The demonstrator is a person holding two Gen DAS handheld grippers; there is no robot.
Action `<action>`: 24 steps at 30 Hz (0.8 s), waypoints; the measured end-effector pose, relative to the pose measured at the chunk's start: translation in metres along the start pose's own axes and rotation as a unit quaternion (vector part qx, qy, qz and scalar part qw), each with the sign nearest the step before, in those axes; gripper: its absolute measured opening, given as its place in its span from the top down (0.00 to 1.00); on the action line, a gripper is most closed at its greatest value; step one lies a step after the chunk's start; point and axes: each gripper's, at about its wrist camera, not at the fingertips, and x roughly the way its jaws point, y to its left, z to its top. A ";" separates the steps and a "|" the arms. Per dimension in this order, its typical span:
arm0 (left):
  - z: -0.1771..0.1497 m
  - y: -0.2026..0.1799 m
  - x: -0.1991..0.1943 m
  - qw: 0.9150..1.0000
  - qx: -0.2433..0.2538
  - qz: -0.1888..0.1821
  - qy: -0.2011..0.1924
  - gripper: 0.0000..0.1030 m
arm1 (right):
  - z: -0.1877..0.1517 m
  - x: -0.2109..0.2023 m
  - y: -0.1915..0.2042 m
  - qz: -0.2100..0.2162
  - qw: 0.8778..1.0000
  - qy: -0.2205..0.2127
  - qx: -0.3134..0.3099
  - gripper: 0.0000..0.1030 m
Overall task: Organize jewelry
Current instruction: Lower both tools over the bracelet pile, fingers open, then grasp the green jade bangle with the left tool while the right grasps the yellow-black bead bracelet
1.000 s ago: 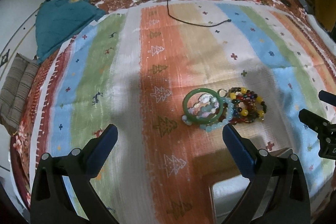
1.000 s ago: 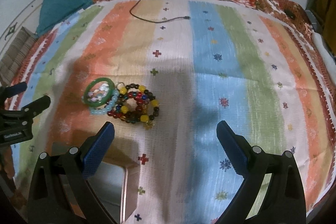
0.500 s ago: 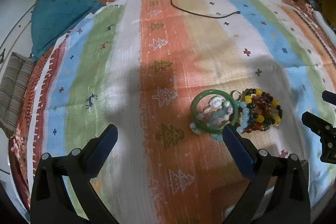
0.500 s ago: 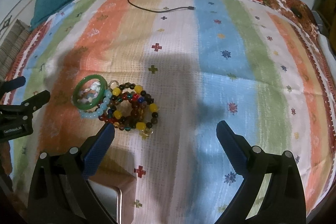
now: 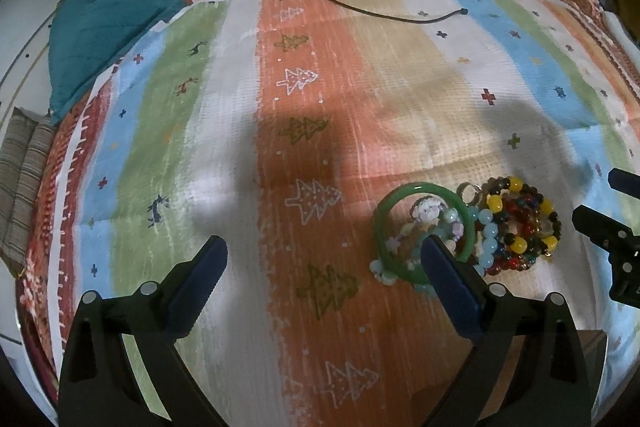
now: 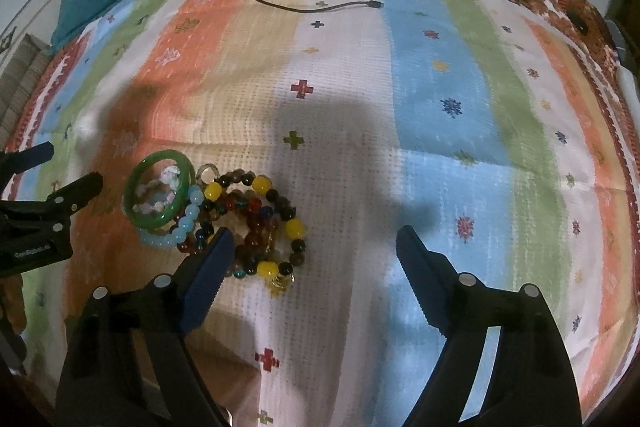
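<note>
Right wrist view, right hand-held gripper closing (nothing clasped), bead bracelets beside its left finger.

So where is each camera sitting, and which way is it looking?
Left wrist: sits on the left hand-held gripper, looks steeply down at the striped blanket; its own open fingers show.
Right wrist: sits on the right hand-held gripper, also looking down; its closing fingers show, nothing between them.
Shared: the green bangle, beaded bracelets, black cable, and each other's gripper.
</note>
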 end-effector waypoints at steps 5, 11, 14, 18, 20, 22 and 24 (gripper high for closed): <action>0.004 0.003 0.012 1.000 -0.003 0.003 0.009 0.10 | 0.007 0.006 0.005 0.006 1.000 0.002 -0.008 0.23; 0.006 0.002 0.023 1.000 0.001 0.003 0.019 0.13 | 0.012 0.018 0.007 0.002 1.000 0.016 -0.010 0.33; 0.008 0.001 0.029 1.000 0.004 0.003 0.022 0.14 | 0.012 0.025 0.004 0.000 1.000 0.024 -0.010 0.39; 0.009 0.000 0.036 1.000 0.007 0.005 0.029 0.18 | 0.012 0.034 0.002 -0.005 0.999 0.034 -0.008 0.45; 0.009 0.000 0.041 0.999 0.007 0.006 0.034 0.19 | 0.012 0.038 0.002 -0.005 0.999 0.037 -0.008 0.47; 0.009 0.001 0.045 0.999 0.008 0.005 0.039 0.21 | 0.011 0.042 0.002 -0.005 0.999 0.041 -0.008 0.49; 0.010 0.000 0.048 0.999 0.010 0.001 0.042 0.22 | 0.010 0.045 0.002 -0.006 0.999 0.045 -0.009 0.53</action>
